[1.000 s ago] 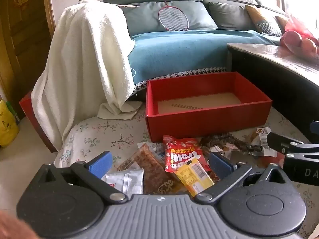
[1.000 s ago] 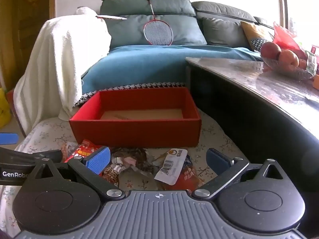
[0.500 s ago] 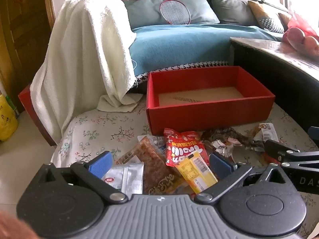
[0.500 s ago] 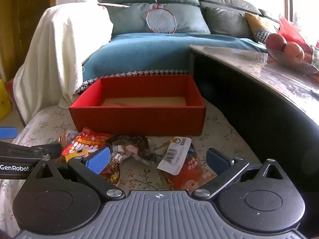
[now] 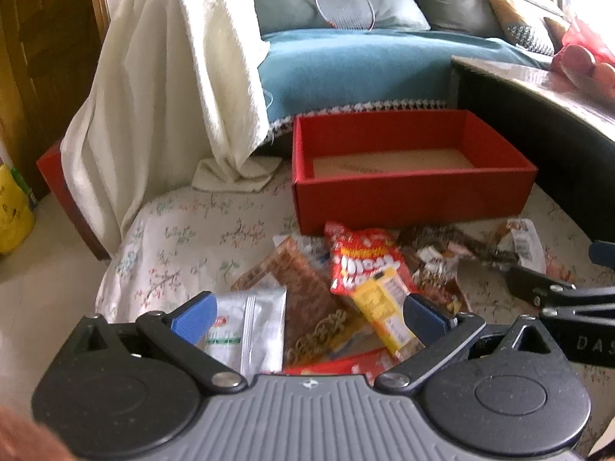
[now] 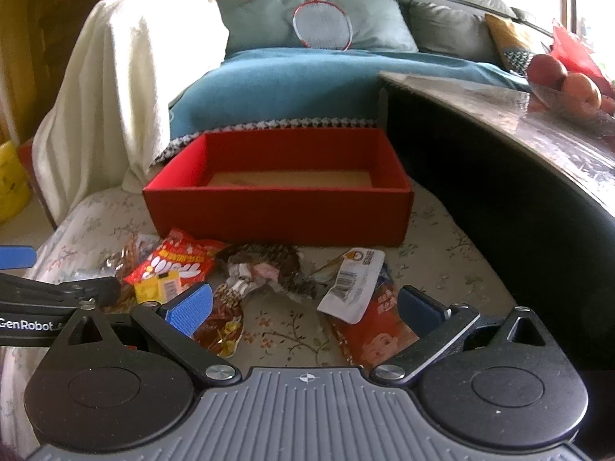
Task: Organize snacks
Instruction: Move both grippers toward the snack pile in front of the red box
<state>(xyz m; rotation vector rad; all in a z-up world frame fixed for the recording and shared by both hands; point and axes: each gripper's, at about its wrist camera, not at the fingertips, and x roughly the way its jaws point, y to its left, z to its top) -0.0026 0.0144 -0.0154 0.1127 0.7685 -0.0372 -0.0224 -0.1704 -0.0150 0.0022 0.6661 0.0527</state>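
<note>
One red box (image 6: 276, 207) holds no snacks; both the left gripper (image 5: 307, 317) and right gripper (image 6: 303, 303) have jaws released above the snack packets (image 6: 180, 265).

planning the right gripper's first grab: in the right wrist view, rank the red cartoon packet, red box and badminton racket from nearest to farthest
1. red cartoon packet, between the right gripper's fingers, right side
2. red box, straight ahead, past the snacks
3. badminton racket, on the sofa, far back
</note>
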